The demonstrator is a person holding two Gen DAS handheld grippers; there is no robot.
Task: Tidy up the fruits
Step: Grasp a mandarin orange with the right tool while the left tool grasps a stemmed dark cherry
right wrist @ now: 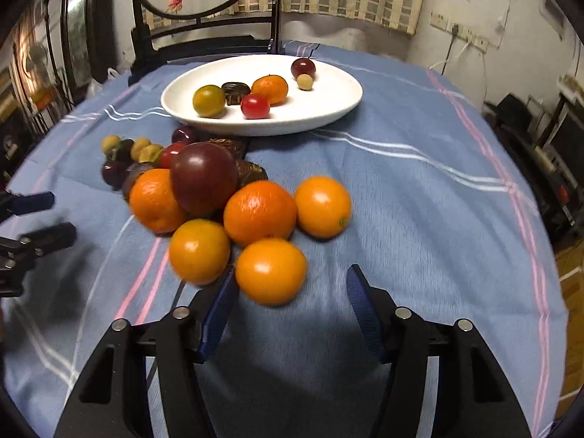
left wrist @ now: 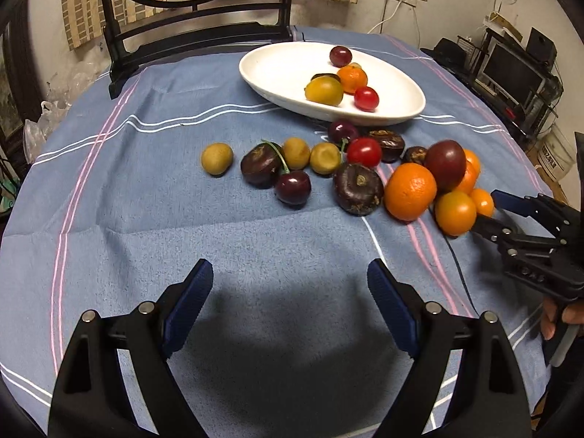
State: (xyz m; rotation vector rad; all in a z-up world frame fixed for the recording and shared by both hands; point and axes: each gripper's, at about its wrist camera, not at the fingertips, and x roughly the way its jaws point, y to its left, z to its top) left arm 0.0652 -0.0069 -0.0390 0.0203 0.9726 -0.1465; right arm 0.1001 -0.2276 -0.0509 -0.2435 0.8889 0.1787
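Observation:
A white oval plate [left wrist: 277, 73] [right wrist: 328, 109] at the far side of the table holds several fruits: an orange [right wrist: 270, 89], a red tomato [right wrist: 254, 106], a yellow-green fruit [right wrist: 208, 100]. Loose fruits lie on the blue cloth in front of it: oranges [right wrist: 260, 212], a dark plum [right wrist: 203, 178], cherries [left wrist: 292, 187], chestnuts [left wrist: 357, 189], yellow longans [left wrist: 216, 158]. My right gripper [right wrist: 290, 286] is open, its fingers flanking a small orange [right wrist: 271, 271] just ahead. It also shows in the left wrist view [left wrist: 487, 208]. My left gripper [left wrist: 290, 281] is open and empty, short of the fruits.
A dark wooden chair [left wrist: 197, 33] stands behind the table. The blue striped tablecloth [left wrist: 146, 219] covers the round table. Shelves with electronics [left wrist: 518, 73] stand at the right.

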